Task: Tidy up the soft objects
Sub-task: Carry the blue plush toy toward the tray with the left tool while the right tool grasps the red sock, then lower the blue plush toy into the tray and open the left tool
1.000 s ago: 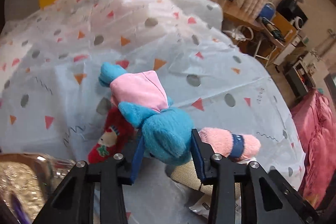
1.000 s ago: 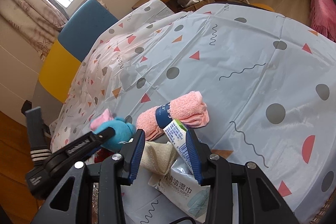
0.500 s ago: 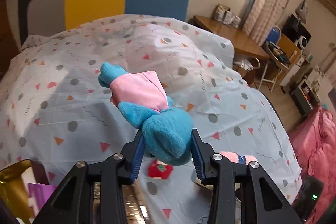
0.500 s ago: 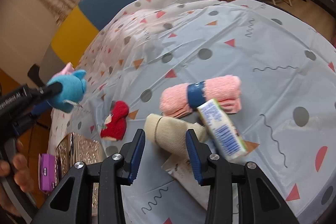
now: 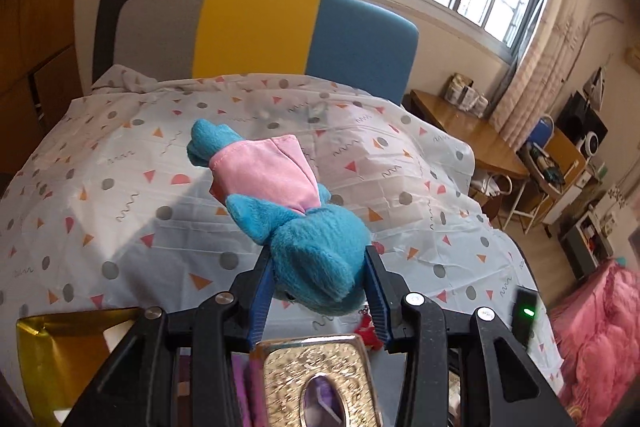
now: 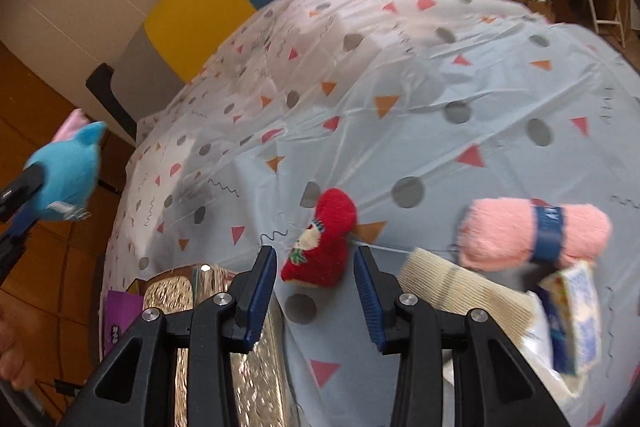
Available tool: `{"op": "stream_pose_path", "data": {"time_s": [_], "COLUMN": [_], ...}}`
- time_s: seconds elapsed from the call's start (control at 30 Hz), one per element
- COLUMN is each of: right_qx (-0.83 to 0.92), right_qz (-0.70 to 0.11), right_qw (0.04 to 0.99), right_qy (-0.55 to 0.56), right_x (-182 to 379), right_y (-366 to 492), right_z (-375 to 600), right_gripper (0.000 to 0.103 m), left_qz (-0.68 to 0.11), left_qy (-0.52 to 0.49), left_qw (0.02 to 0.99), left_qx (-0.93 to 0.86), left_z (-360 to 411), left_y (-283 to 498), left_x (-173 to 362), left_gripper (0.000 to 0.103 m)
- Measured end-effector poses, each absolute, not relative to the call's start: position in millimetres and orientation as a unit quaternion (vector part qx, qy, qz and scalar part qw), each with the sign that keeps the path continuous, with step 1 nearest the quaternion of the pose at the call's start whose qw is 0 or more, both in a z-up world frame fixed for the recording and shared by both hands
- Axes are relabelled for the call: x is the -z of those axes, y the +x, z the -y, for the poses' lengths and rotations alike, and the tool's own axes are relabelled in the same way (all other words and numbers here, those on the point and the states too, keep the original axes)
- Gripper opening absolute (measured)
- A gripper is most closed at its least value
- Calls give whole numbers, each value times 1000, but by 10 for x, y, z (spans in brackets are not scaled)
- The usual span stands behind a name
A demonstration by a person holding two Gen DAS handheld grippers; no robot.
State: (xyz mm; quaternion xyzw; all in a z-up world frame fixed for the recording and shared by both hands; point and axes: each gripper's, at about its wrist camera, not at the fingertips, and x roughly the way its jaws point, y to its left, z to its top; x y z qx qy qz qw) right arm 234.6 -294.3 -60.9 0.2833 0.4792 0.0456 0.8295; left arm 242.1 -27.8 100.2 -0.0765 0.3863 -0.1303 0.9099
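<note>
Left wrist view: at six o'clock, nearest the lens, lies a gold embossed box (image 5: pixel 320 379) with a purple oval inset, and a gold foil sheet (image 5: pixel 60 347) sits at eight o'clock. Just above them the left gripper (image 5: pixel 318 269) is clamped on a blue plush toy (image 5: pixel 316 259), its blue pads pressing both sides of the toy's head; the pink-clothed body sticks out toward eleven o'clock, clear of the patterned bedsheet (image 5: pixel 120 195) beneath. A sliver of the red plush (image 5: pixel 366 327) peeks out just beside the right-hand pad. Farther off, at twelve o'clock, stands a grey, yellow and blue headboard (image 5: pixel 260 31). In the right wrist view the right gripper (image 6: pixel 316 267) hangs with its jaws apart and nothing pressed between them; the red plush lies on the sheet in the gap beyond the pads. At three o'clock a pink rolled towel (image 6: pixel 532 235) with a blue band rests beside a beige cloth (image 6: pixel 460 287) and a blurred packet (image 6: pixel 576 315). At nine o'clock the blue toy appears in the other gripper.
</note>
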Motion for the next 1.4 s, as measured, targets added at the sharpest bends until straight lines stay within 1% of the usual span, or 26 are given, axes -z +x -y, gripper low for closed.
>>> {"op": "stream_pose_path", "data": {"time_s": [0.17,0.3,0.33,0.37,0.47,0.67,0.9,1.0,1.1,1.27,1.4], "right_qx": [-41,-39,-32,-36,-61,-75,-71,-67,-70,-67,-66], "right_qz": [-526,-561,-568,-565,-580,-589,-585,-578,-573,-565,-561], "right_qw": [798,779,776,779,776,792,800,801,803,811,815], "right_qy": [290,277,273,269,240,141,118,142,145,137,133], "right_x": [996,1236,1276,1285,1284,1186,1188,1214,1220,1211,1208], "right_y": [2698,2806,2789,2763,2657,2238,1800,1791,1769,1753,1759], "right_z": [2830,2776,2790,2803,2796,2621,2573,2646,2674,2658,2641], "right_gripper": [40,39,36,28,19,17,17,17,18,18,18], "left_qz": [-373,-367,-366,-365,-362,-377,-422,-440,-448,-441,-442], "left_qy": [-87,-103,-108,-111,-124,-165,-239,-255,-261,-270,-255], "left_qw": [917,919,920,921,922,911,873,858,852,856,860], "left_qx": [116,97,91,85,66,13,-57,-71,-70,-31,-10], "left_z": [-180,-606,-732,-826,-1164,-1839,-2543,-2687,-2738,-2654,-2466], "left_y": [2230,2077,2023,1982,1813,1398,896,753,723,950,1292], "left_x": [-1096,-1114,-1098,-1083,-988,-582,158,405,517,464,454], "left_gripper": [43,44,44,44,44,44,44,44,45,45,47]}}
